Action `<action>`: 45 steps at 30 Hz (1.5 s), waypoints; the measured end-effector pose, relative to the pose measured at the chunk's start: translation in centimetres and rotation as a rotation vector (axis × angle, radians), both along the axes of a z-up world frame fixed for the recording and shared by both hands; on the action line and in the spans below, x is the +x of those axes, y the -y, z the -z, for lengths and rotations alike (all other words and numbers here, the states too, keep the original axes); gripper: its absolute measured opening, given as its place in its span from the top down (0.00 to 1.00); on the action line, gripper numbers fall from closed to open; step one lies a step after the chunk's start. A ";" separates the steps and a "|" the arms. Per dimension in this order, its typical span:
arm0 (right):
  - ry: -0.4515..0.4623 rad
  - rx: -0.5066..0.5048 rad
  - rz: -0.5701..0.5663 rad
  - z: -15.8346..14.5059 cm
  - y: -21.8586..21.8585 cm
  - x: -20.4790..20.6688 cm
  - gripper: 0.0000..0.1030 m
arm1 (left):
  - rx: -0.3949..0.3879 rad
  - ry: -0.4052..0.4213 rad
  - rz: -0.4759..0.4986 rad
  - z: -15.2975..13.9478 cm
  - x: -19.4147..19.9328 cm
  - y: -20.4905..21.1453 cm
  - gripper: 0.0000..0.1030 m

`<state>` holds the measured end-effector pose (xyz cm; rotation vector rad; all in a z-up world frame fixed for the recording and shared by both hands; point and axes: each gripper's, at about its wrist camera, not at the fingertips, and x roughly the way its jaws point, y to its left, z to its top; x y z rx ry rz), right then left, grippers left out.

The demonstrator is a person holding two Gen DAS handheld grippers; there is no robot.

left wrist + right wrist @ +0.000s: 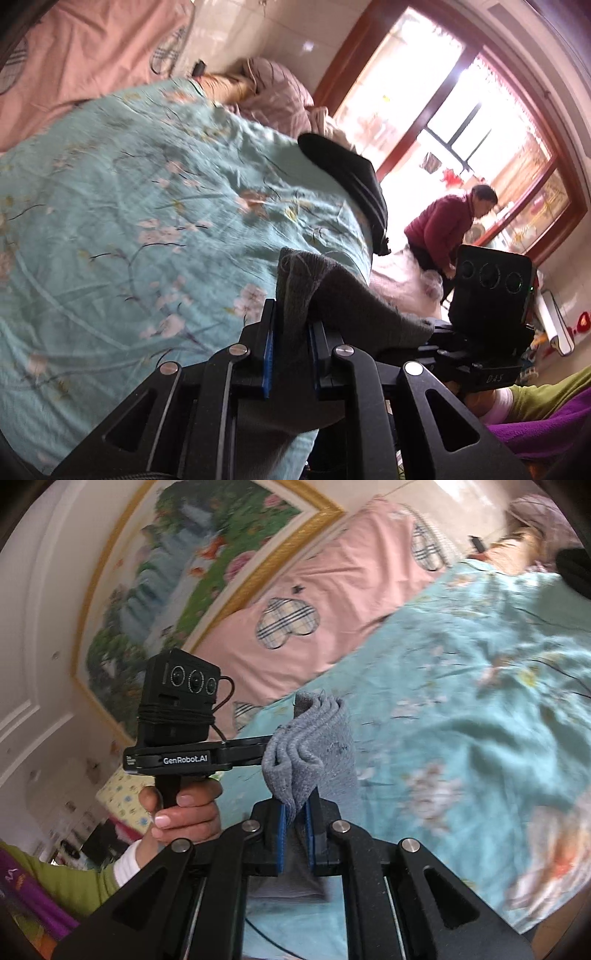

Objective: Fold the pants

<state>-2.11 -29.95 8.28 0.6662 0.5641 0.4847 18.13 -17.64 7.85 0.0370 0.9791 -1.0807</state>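
Observation:
The pants are grey knit fabric (332, 299), bunched and lifted off the teal floral bedsheet (129, 206). My left gripper (290, 332) is shut on one bunch of it, which stands up between the blue pads. Over in the right wrist view, my right gripper (295, 823) is shut on another folded bunch of the grey pants (314, 746). The two grippers sit close side by side. The right unit's camera block (491, 288) shows to the right of the left gripper. A hand (184, 812) holds the left unit's handle. How the pants hang below is hidden.
A black garment (351, 181) lies on the far edge of the bed. A pink quilt with plaid hearts (295, 602) lies along the wall, with a pillow pile (277, 96) beyond. A person in a red top (443, 225) bends by the window.

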 end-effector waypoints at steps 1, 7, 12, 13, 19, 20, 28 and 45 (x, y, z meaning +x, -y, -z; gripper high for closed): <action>0.006 0.001 -0.024 -0.2 -0.7 0.1 0.91 | -0.008 0.008 -0.012 -0.2 -0.4 -0.8 0.86; 0.009 -0.001 -0.131 -0.1 -4.8 1.5 0.91 | -0.045 -0.002 -0.104 0.3 -2.0 -5.5 0.87; -0.019 0.004 -0.207 1.3 -7.4 2.7 0.91 | -0.057 -0.030 -0.176 1.8 -2.4 -9.1 0.88; -0.024 0.005 -0.218 1.4 -7.8 2.8 0.91 | -0.058 -0.038 -0.188 2.1 -2.4 -9.8 0.88; -0.073 -0.022 -0.296 3.1 -10.4 4.3 0.91 | -0.051 -0.090 -0.266 4.8 -2.3 -13.2 0.88; -0.081 -0.026 -0.304 3.4 -10.6 4.4 0.90 | -0.051 -0.103 -0.277 5.4 -2.3 -13.6 0.88; -0.163 -0.087 -0.376 5.5 -13.7 6.0 0.88 | -0.052 -0.189 -0.355 9.0 -2.0 -16.8 0.88; -0.241 -0.137 -0.465 7.5 -15.5 6.4 0.69 | -0.042 -0.224 -0.511 11.0 -3.7 -20.8 0.84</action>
